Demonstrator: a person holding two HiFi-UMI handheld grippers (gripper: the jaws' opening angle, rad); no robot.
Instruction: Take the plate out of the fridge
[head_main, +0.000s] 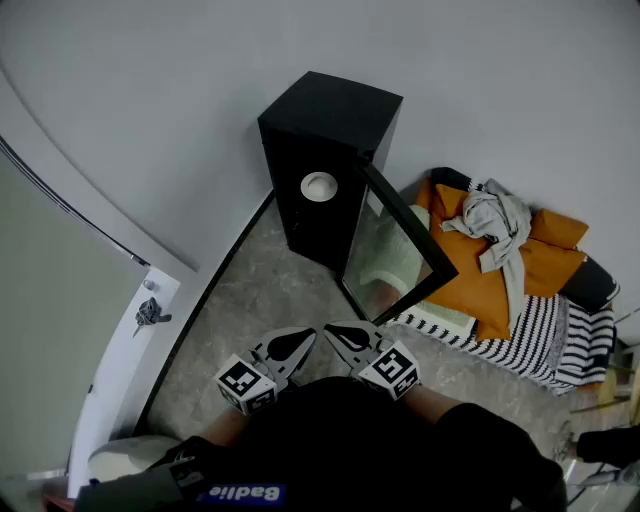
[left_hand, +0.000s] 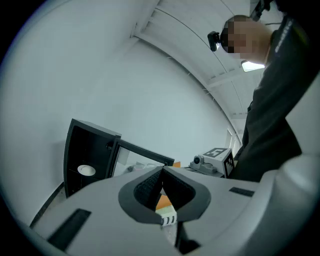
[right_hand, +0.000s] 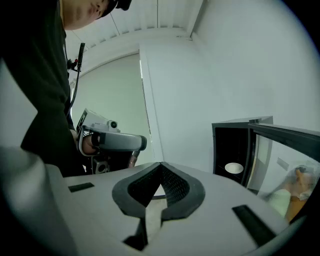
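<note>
Bare floor (head_main: 262, 295) leads to the fridge (head_main: 335, 115), whose open door (head_main: 392, 250) juts out on the right.

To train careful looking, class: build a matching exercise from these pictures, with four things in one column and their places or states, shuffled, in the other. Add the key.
Things
1. plate
2. fridge door
3. grey garment
4. left gripper

Places or states
A. jaws shut, nothing held
B. standing open
C. inside the black fridge
D. lying on the orange cushion

Pairs: 1-C, 2-B, 3-D, 4-A
</note>
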